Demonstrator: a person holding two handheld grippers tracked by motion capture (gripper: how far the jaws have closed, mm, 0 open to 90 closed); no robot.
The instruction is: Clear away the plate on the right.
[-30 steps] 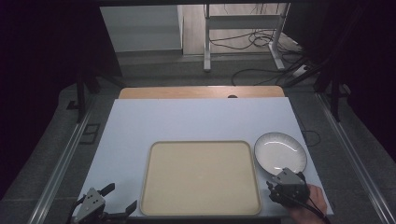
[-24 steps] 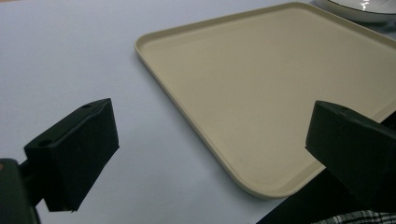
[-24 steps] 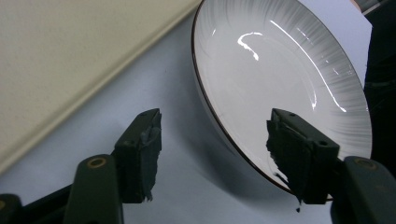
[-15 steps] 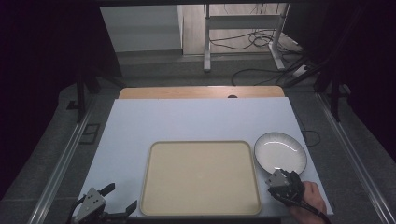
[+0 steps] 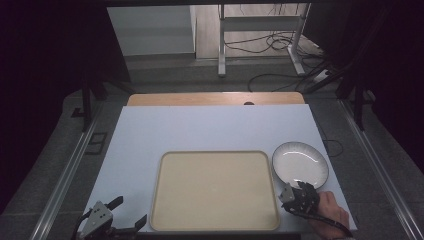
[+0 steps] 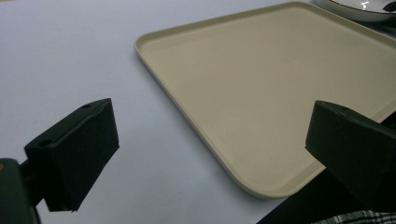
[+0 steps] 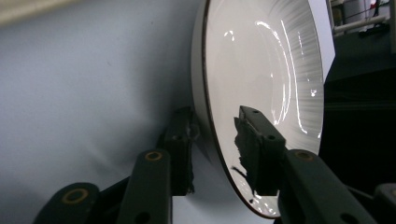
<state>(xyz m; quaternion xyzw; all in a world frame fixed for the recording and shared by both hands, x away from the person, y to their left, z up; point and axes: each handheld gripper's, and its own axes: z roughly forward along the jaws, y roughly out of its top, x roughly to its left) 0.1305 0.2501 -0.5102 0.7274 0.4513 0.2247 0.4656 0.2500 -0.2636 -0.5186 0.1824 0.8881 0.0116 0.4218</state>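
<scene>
A white plate [image 5: 300,162] with a dark rim lies on the table just right of the beige tray [image 5: 215,153]. My right gripper [image 5: 288,193] reaches the plate's near edge from the bottom right. In the right gripper view the plate [image 7: 261,70] has its rim between the jaws of the right gripper [image 7: 215,135]: one jaw lies under the rim, the other over the plate's inside. The jaws have just been closing, and a thin gap still shows at the upper pad. My left gripper [image 5: 131,211] stands open by the tray's near left corner, and in its own view the left gripper [image 6: 212,137] frames the tray [image 6: 196,126] and the plate's edge [image 6: 359,4].
The white table top [image 5: 200,130] stretches bare beyond the tray, with a wooden strip [image 5: 215,98] at its far edge. Cables and a metal stand's legs [image 5: 260,47] lie on the floor behind. A person's hand [image 5: 330,212] holds the right gripper.
The right gripper's jaws have narrowed around the plate's near rim. The plate, the tray and the left gripper have kept still.
</scene>
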